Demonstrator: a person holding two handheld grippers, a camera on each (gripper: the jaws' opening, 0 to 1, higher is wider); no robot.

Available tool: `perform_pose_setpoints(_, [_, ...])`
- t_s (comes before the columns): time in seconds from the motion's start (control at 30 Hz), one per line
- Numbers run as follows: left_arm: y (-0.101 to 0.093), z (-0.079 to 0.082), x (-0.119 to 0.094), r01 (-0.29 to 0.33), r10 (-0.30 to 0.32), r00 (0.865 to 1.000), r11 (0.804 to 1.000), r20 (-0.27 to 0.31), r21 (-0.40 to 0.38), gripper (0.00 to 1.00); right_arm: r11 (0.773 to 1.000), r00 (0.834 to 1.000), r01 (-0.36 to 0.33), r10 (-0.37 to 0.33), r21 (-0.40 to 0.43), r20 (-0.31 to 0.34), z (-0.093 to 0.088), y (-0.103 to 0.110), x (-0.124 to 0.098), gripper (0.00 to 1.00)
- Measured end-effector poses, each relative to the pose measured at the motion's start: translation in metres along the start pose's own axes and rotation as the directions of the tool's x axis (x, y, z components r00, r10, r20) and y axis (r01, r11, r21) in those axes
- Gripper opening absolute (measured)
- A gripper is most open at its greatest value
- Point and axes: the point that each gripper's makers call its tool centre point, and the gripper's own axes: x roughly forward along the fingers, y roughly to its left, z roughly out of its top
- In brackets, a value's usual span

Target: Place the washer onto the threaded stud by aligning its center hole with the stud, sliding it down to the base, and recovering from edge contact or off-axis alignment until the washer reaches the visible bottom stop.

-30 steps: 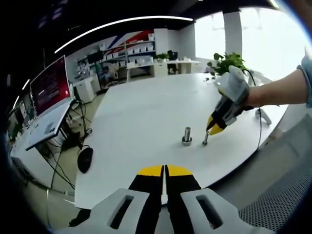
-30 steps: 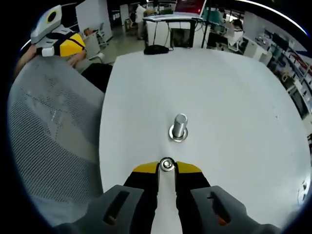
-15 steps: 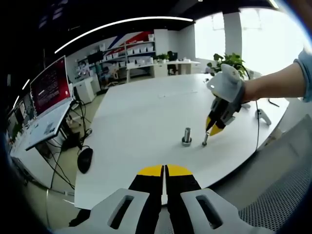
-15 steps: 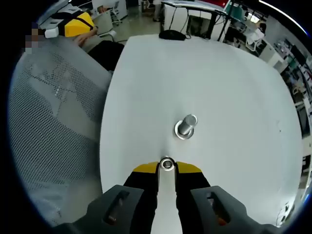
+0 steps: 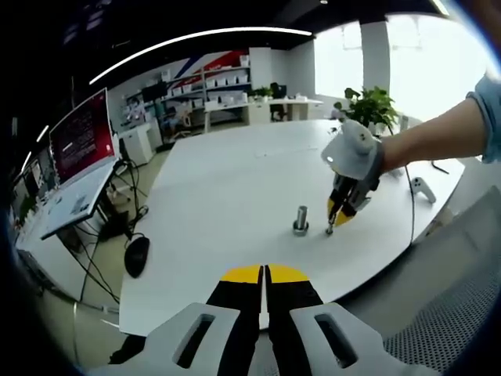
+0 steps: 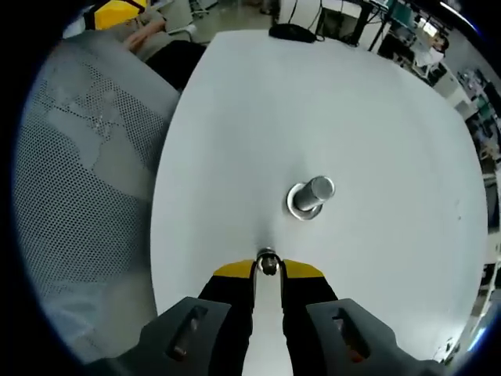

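The right gripper [image 6: 268, 270] pinches the washer [image 6: 268, 261] between its fingers [image 6: 233, 276], near the threaded stud [image 6: 311, 196] on the white table [image 6: 250, 117].

Two yellow-tipped black grippers are at work: the left gripper [image 5: 264, 274] at the bottom centre of its own view, and the right gripper [image 6: 268, 270] at the bottom centre of its view. One upright silver threaded stud [image 6: 311, 195] stands mid-frame on one white round table [image 6: 235, 117]. One small silver ring-shaped washer [image 6: 268, 262] sits pinched at the right gripper's tips. One red-lit monitor [image 5: 78, 141] glows at left, one green potted plant [image 5: 368, 100] upper right.
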Motion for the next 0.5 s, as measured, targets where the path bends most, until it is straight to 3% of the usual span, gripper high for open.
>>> perform_pose_setpoints(0.37, [0.002, 0.0, 0.0, -0.004, 0.004, 1.0, 1.0, -0.001, 0.012, 0.0, 0.998, 0.999, -0.03, 0.028, -0.052, -0.042, -0.007, 0.007, 0.022, 0.14])
perform_pose_setpoints(0.5, [0.003, 0.0, 0.0, -0.003, 0.003, 1.0, 1.0, 0.003, 0.003, 0.0, 1.0, 0.999, -0.001, 0.0, -0.027, -0.046, -0.012, 0.002, 0.02, 0.29])
